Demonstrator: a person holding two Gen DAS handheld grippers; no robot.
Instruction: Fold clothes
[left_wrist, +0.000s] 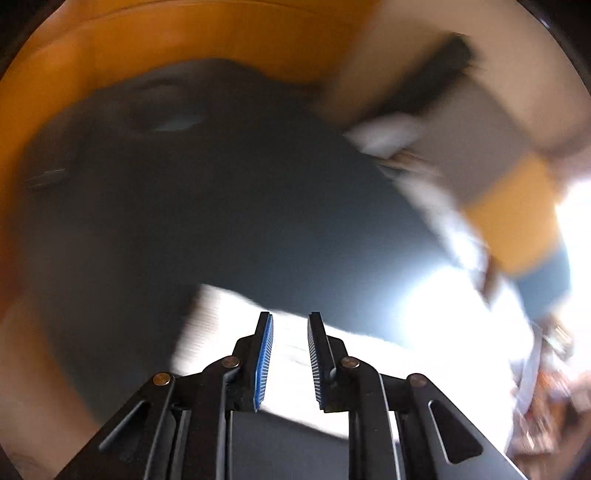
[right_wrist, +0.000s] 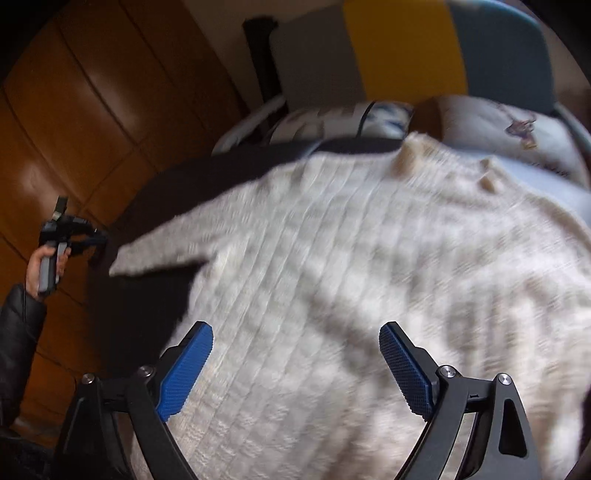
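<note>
A cream ribbed knit sweater (right_wrist: 351, 280) lies spread flat on a dark bed cover (right_wrist: 147, 206), collar toward the pillows, one sleeve reaching out to the left. My right gripper (right_wrist: 295, 369) is wide open just above the sweater's lower body, holding nothing. In the left wrist view the end of the white sleeve (left_wrist: 288, 350) lies under my left gripper (left_wrist: 290, 354), whose jaws stand a narrow gap apart with nothing clamped. The left gripper also shows in the right wrist view (right_wrist: 59, 232), held in a hand off the bed's left side.
Pillows (right_wrist: 509, 129) and a grey, yellow and blue headboard (right_wrist: 406, 48) stand at the bed's far end. Wooden floor (right_wrist: 74, 122) lies left of the bed. An orange surface (left_wrist: 184, 40) borders the dark cover (left_wrist: 221, 206) in the blurred left wrist view.
</note>
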